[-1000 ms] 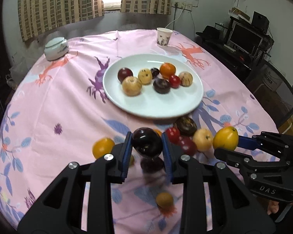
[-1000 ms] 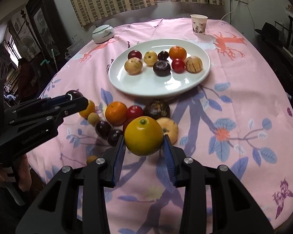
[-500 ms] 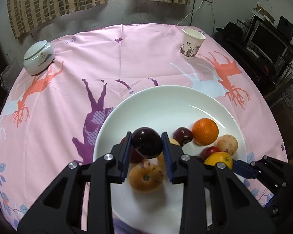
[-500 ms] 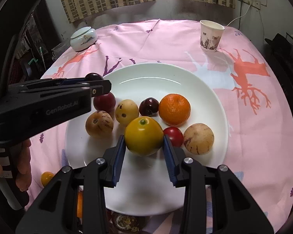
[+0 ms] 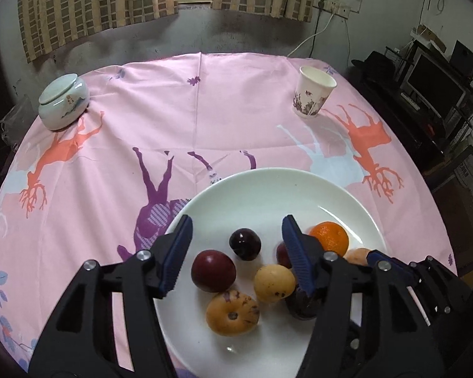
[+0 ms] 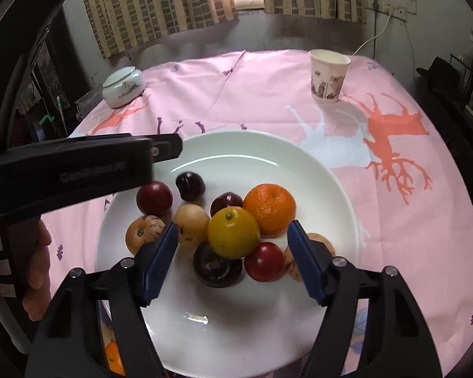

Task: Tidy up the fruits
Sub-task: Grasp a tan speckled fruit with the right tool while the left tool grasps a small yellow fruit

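Left gripper (image 5: 236, 252) spread, paper cup (image 5: 313, 96) beyond plate (image 5: 268, 189)

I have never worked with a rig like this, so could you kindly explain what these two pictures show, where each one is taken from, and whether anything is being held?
There is no robot here: a person holds a two-finger claw in each hand, and each claw carries a wide-angle camera that looks forward along its fingers. One picture comes from the left claw, the other from the right claw. Both hang over a white plate on a pink tablecloth. Both claws are open and hold nothing. A dark plum lies on the plate between the left claw's fingers, and a yellow fruit sits on the pile between the right claw's fingers, beside an orange. Farther back stand a paper cup and a lidded jar.
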